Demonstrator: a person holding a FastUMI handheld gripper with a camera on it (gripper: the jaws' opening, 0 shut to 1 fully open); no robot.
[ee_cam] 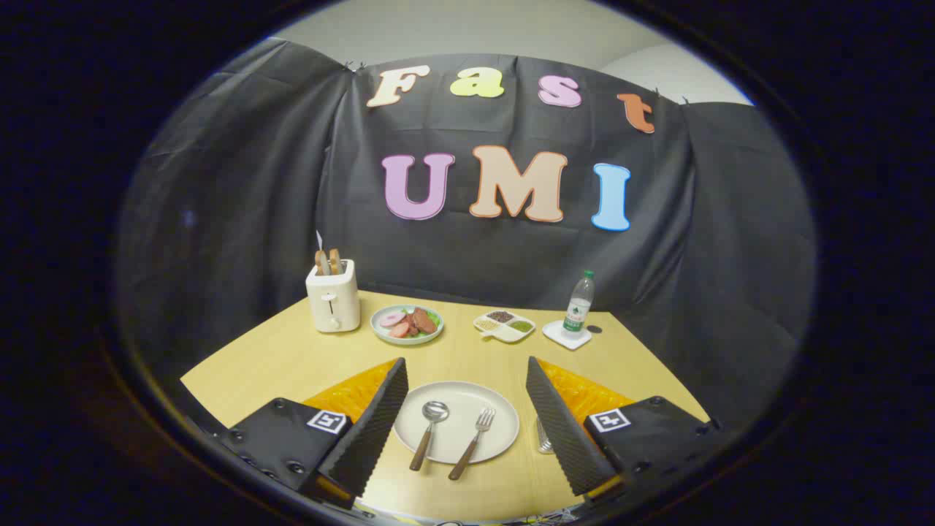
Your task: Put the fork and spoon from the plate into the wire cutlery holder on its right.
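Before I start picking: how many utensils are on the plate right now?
2. The spoon lies on the left of the plate, the fork to its right, both between the open gripper's fingers. Nothing seems hidden.

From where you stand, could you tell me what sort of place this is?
Probably a staged breakfast table in a recording booth: black cloth wall, toaster, plate holding spoon and fork. The open hand-held gripper hovers over that plate.
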